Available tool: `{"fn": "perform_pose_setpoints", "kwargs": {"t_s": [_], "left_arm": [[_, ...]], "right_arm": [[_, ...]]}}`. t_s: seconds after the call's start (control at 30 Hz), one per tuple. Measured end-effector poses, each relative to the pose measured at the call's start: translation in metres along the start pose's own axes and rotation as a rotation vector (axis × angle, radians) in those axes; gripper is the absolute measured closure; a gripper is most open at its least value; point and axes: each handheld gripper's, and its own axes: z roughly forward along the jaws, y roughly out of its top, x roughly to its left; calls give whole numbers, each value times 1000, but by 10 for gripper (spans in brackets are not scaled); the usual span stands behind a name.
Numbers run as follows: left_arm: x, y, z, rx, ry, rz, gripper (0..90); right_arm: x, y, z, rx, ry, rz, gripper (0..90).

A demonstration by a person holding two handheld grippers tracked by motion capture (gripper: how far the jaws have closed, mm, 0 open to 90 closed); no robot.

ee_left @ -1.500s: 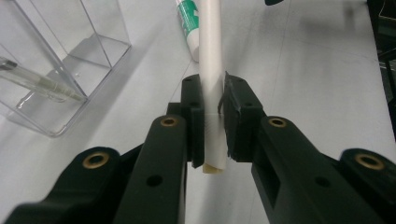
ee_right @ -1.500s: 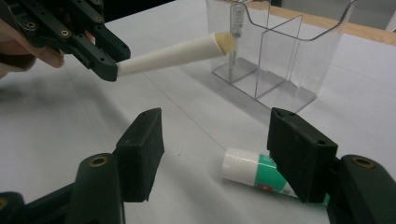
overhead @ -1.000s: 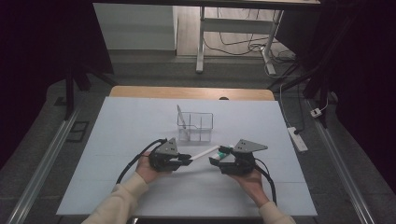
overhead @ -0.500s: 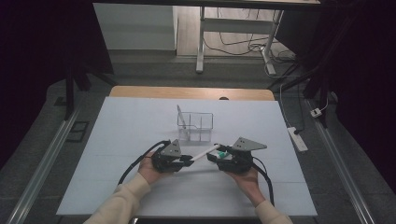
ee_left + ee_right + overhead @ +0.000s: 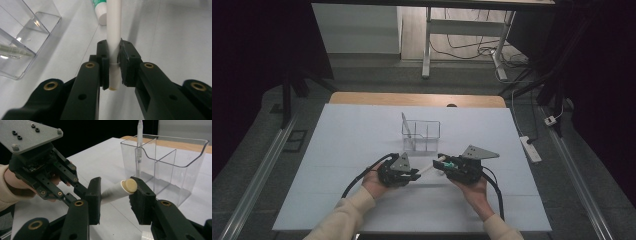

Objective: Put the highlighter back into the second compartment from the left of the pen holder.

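In the high view, the left claw (image 5: 414, 174) and right claw (image 5: 443, 164) are meeting over the bench (image 5: 337, 145), a white tube (image 5: 428, 168) spanning between them. In the left gripper view, the jaws are clamping the tube near its end. In the right gripper view, the jaws are standing open around its other end, near the clear organizer (image 5: 170, 157).

Your table (image 5: 362, 150) is evenly lit from above; surroundings beyond it fall dark. Glare marks the clear organiser (image 5: 22, 37). Your jaws nearest the lens blur.
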Motion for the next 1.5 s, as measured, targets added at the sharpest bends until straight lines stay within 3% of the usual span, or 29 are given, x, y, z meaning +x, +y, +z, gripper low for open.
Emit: {"fn": "perform_pose_setpoints", "kwargs": {"t_s": [0.27,0.67,0.87,1.07,1.3,1.5], "left_arm": [[-1,0,1,12,5,6,782],[1,-1,-1,9,22,2,770],[3,-2,-2,5,36,-13,751],[5,-3,-4,-9,54,-45,716],[9,-9,-12,-34,81,-101,518],[12,-22,-26,-55,100,-172,445]], "right_arm": [[-1,2,0,-30,10,25,675],[-2,4,1,-68,90,74,753],[0,5,2,-75,121,62,776],[3,7,0,-93,124,55,782],[-1,10,-6,-120,97,49,782],[-4,11,-11,-129,71,43,782]]}}
